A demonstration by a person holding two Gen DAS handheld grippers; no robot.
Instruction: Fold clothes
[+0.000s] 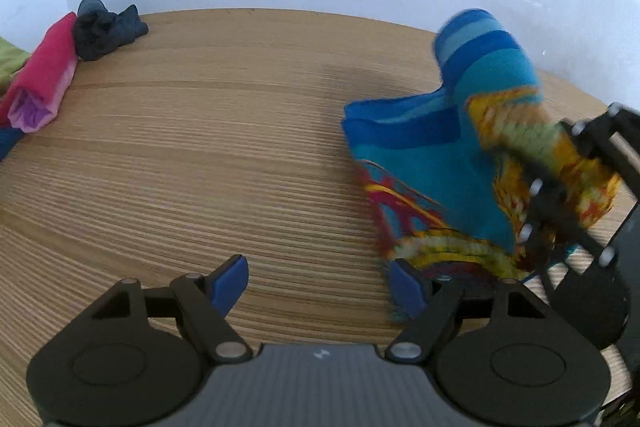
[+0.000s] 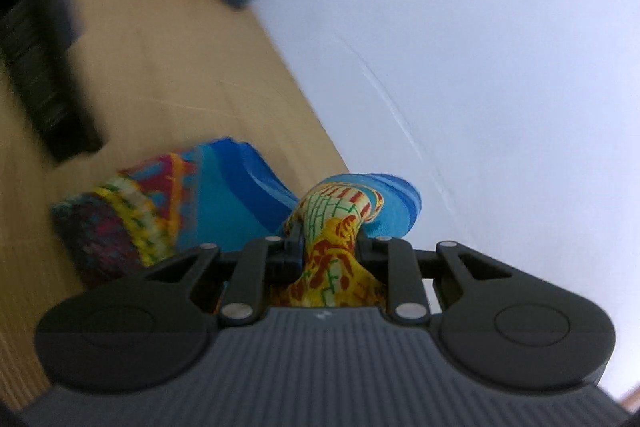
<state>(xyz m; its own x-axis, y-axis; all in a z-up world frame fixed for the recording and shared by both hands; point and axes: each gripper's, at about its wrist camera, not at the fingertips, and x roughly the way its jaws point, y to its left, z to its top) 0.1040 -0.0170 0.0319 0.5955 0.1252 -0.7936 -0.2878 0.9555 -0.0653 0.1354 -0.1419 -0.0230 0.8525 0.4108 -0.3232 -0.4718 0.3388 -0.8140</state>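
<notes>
one claw (image 2: pixel 328 251) clamped on sock (image 2: pixel 224 195)

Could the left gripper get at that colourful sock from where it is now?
Probably yes. The left gripper is open, and the colourful sock hangs beside its right finger, nothing between them. The right gripper is shut on the sock's other end.

Bare table (image 1: pixel 224 131) beside sock (image 1: pixel 432 163)
</notes>
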